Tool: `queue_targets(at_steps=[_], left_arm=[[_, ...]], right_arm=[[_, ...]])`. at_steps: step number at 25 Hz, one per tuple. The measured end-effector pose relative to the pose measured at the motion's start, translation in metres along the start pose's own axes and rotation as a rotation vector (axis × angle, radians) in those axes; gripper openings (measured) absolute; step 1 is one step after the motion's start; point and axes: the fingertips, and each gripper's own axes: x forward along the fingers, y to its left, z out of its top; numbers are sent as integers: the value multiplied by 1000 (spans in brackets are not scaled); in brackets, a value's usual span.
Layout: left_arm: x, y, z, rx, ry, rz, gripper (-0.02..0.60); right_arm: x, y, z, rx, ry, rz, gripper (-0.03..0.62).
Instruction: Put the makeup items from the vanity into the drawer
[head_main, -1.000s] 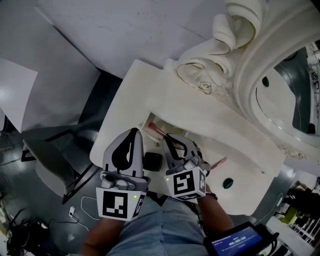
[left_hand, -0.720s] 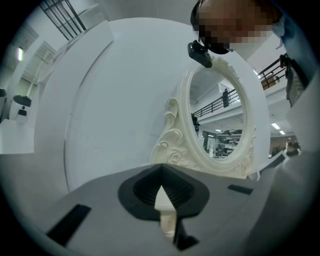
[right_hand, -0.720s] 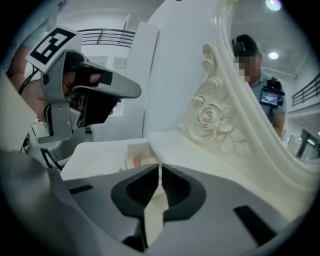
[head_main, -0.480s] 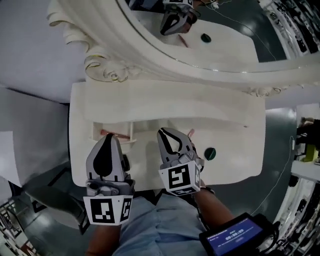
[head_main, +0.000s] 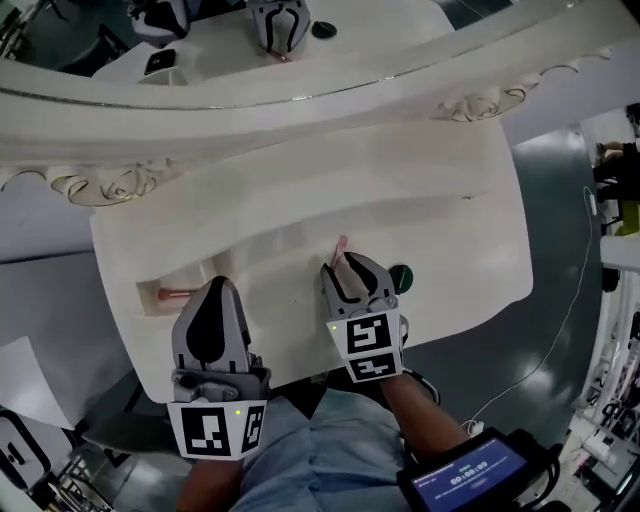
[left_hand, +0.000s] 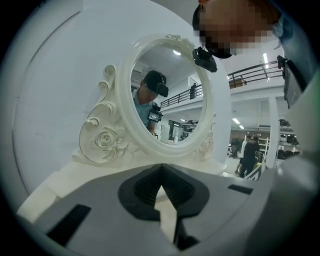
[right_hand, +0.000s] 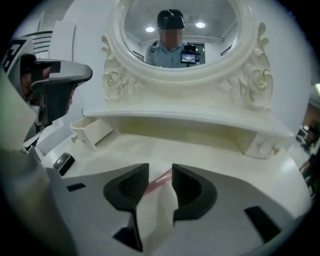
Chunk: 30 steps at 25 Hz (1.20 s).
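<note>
Near the counter's (head_main: 450, 230) front edge, the right claw (head_main: 346, 264), just opening, straddles a pink stick (head_main: 339, 246), with a green pot (head_main: 401, 275) beside it. The left claw (head_main: 213, 287) is closed and empty.

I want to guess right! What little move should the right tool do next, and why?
Probably close on the pink stick. The right tool has just been opening its jaws, the stick lies on the vanity between them, seemingly ungripped, and the drawer sits open to the left.
</note>
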Motion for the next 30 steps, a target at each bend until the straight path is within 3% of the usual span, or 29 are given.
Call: queue_targets(at_steps=[5,16,18,19,25,30], left_arm=[[6,3,-9,-9,30,-6,0],[5,20,-12,-32,32,47,0],[4,22,-13,-34,27,61,0],[3,23,-13,-35,23,70,0],[-14,33,1,-38,-21,142,0],[-44,47,26,-44,-119,290,0]], right_arm=[[14,0,-12,62,64,1,152],[17,-2,-8,27,103,36,121],[19,0,-8,7,109,50,49],[21,1,-8,-12,113,56,46],[16,17,11,-83,98,116,44],[6,46,65,-224,-5,227,44]])
